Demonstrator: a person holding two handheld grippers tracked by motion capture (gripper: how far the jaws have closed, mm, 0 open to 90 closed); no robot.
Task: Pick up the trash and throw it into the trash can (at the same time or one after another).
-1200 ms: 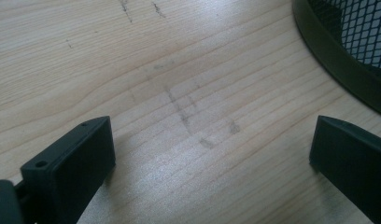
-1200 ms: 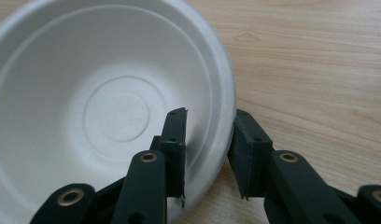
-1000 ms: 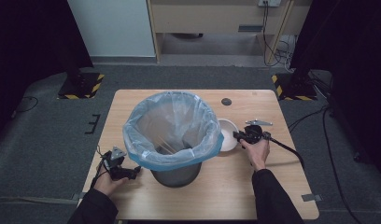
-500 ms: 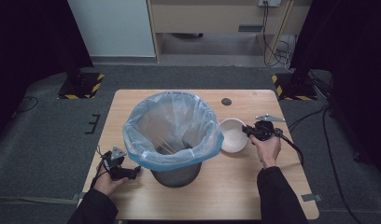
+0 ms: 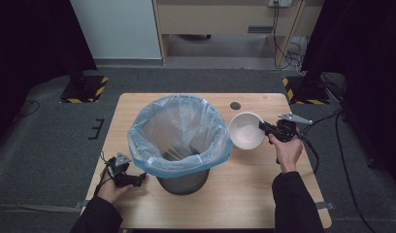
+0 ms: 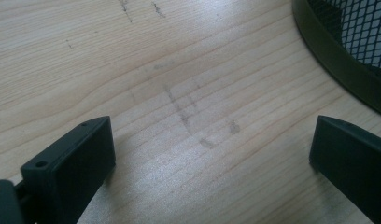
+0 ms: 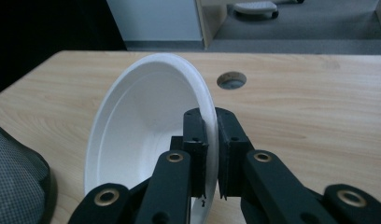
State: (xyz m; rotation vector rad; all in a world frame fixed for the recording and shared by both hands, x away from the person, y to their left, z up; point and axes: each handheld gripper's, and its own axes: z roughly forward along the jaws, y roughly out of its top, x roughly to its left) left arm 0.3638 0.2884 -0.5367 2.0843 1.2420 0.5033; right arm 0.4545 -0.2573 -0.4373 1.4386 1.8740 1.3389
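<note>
The bowl [image 5: 246, 130] hangs tilted beside the lined bin [image 5: 179, 138], its rim pinched tight by the right gripper [image 5: 264, 127], likely for tipping in; the left gripper [image 5: 140, 178] rests wide open, empty, on the table [image 5: 244, 194].

The lower part of the mesh bin [image 5: 182, 180] is hidden by the blue liner [image 5: 176, 133], and its contents cannot be made out. In the right gripper view, the white bowl [image 7: 146, 130] is partly covered by the right claw [image 7: 210, 158]. The tabletop [image 5: 244, 194] is cut off at the bottom edge.
</note>
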